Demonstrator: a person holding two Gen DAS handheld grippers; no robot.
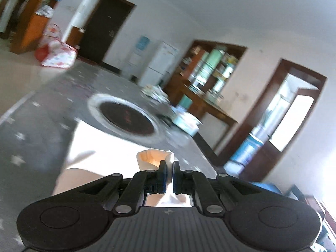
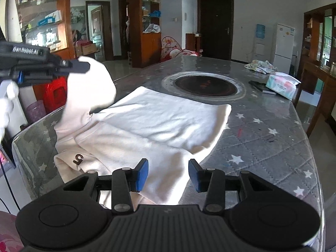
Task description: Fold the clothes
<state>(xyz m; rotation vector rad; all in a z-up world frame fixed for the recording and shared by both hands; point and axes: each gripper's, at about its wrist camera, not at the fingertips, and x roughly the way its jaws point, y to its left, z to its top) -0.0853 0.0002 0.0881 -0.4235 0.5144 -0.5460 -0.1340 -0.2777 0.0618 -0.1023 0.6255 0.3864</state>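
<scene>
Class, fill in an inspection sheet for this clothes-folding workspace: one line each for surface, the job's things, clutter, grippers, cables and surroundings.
Surface: grey star-print table cover with a round dark inset.
Job's things: cream garment spread flat, one part lifted at its left.
Clutter: tissue pack, crumpled cloth, a dark flat item beside the pack.
Grippers: left gripper shut on the lifted cream fabric; right gripper open over the garment's near edge, fingers apart.
Cables: a dark cable hangs at the table's left edge.
Surroundings: wooden shelves, dark door, white fridge.
</scene>
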